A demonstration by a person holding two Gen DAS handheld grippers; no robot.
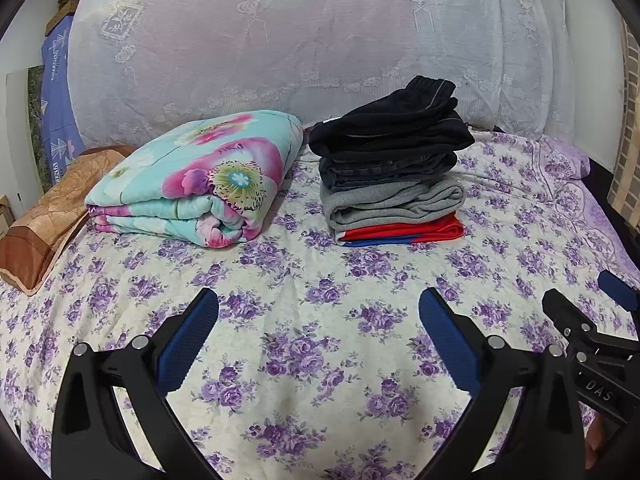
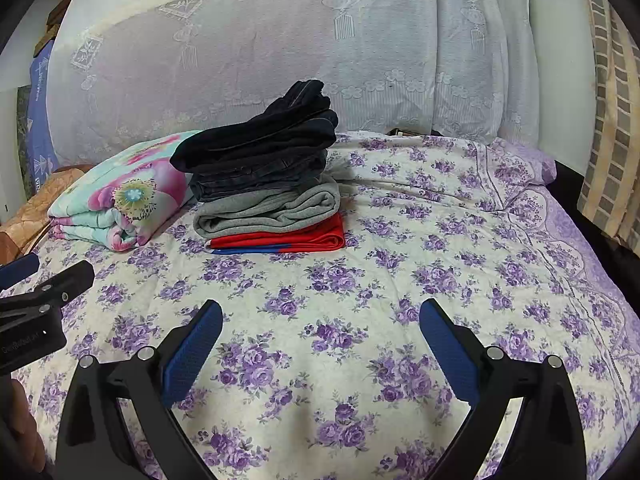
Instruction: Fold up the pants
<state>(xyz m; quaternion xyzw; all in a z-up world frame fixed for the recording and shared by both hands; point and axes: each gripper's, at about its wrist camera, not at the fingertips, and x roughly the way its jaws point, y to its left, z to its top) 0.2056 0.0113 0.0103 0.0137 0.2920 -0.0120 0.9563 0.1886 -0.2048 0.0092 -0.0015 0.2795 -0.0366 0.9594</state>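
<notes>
Pants (image 1: 390, 160) are seen stacked folded on the bed (image 1: 312, 344) at frame centre, while the left hand-held gripper (image 1: 318, 312) and right hand-held gripper (image 2: 320, 320) are held spread and empty, so folding appears finished.
</notes>
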